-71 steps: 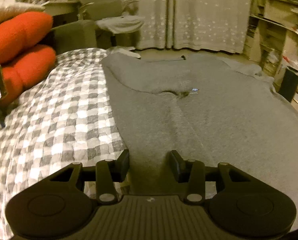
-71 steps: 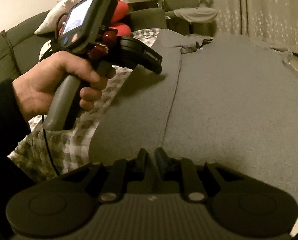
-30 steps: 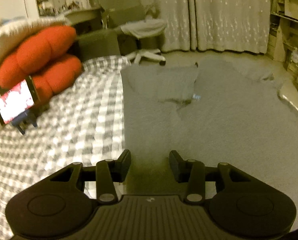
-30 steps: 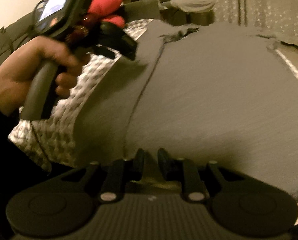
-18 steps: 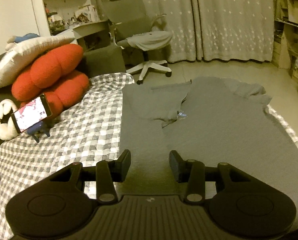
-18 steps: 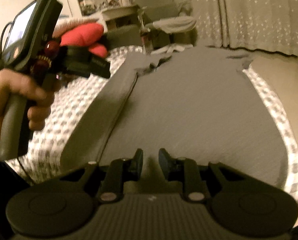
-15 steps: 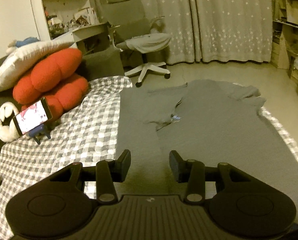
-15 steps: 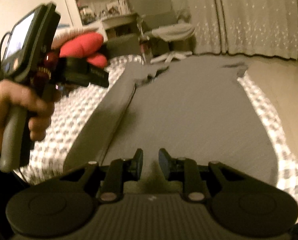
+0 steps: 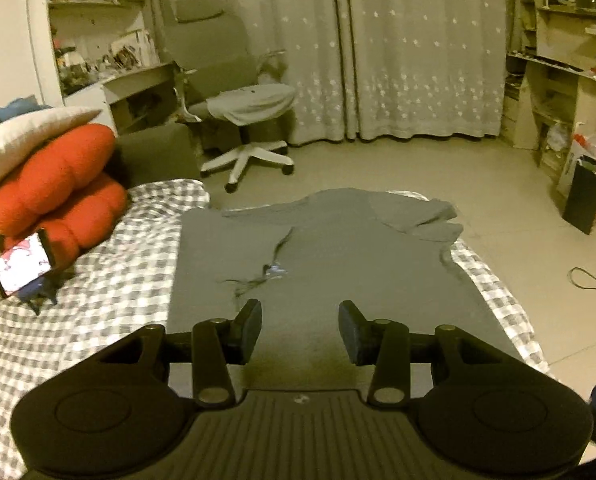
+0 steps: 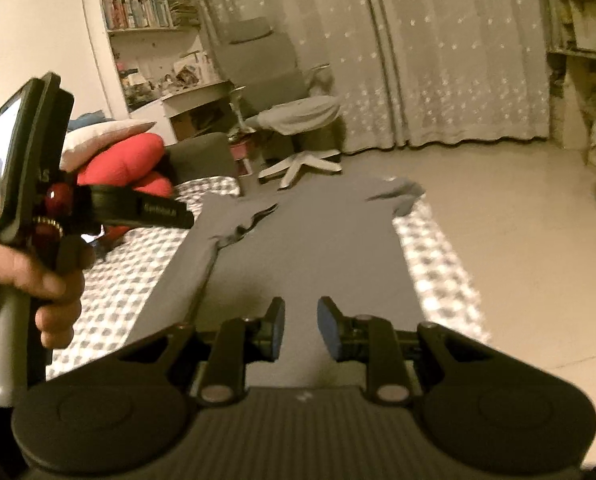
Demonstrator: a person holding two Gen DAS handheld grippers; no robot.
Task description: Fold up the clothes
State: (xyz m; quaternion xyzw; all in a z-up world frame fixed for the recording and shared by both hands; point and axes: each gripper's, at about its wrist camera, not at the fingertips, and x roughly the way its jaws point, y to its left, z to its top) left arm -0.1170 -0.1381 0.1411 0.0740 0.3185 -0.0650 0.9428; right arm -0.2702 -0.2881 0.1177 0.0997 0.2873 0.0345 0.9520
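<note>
One shirt [image 9: 337, 256], two grippers, both above it.
Grey shirt lies flat on the checked bed [image 9: 98, 280], left edge folded inward. Left gripper [image 9: 299, 328] fingers apart, nothing between. Right gripper [image 10: 301, 328] fingers narrowly apart, empty. One hand [image 10: 26, 280] holds the left handle. Two red cushions [image 9: 58, 192], one phone [image 9: 20, 264] alongside.

Matt grey knit cloth shirt [image 9: 337, 264], checked woven cotton-like blanket [image 9: 98, 280], fuzzy orange plush cushion [image 9: 54, 184], matt black plastic left gripper [image 9: 299, 328], smooth pale floor [image 9: 529, 216]
</note>
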